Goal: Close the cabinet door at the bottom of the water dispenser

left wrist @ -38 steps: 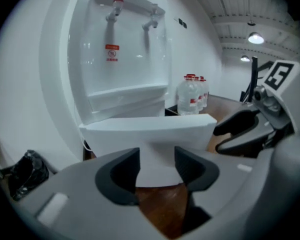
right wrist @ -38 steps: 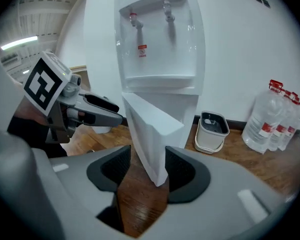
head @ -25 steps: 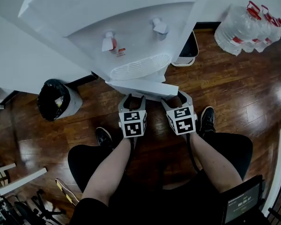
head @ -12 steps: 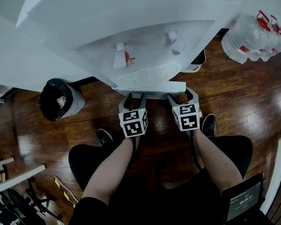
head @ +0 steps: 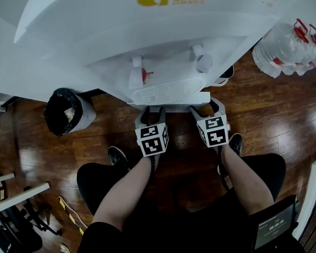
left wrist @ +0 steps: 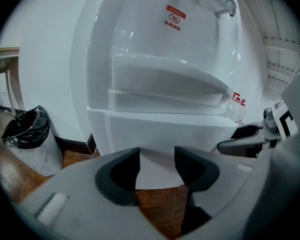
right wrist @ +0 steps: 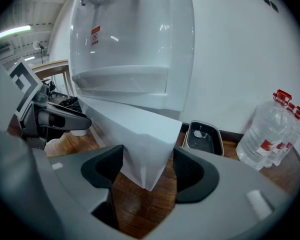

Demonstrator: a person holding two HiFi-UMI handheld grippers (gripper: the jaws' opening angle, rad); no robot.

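So the cabinet door (head: pixel 171 97) at the foot of the water dispenser (head: pixel 163 36) has swung in closer but still looks ajar. Our right tongs (right wrist: pixel 147 170) just opened up, door's free edge sitting loose between them; left tongs (left wrist: pixel 157 166) are released too, facing the door panel. Probably one more nudge needed

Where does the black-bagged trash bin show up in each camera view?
Head view: trash bin at the left, on the floor.
Left gripper view: at the left edge, low.
Right gripper view: not in it.
Shared landmark: the white water dispenser, in all three.
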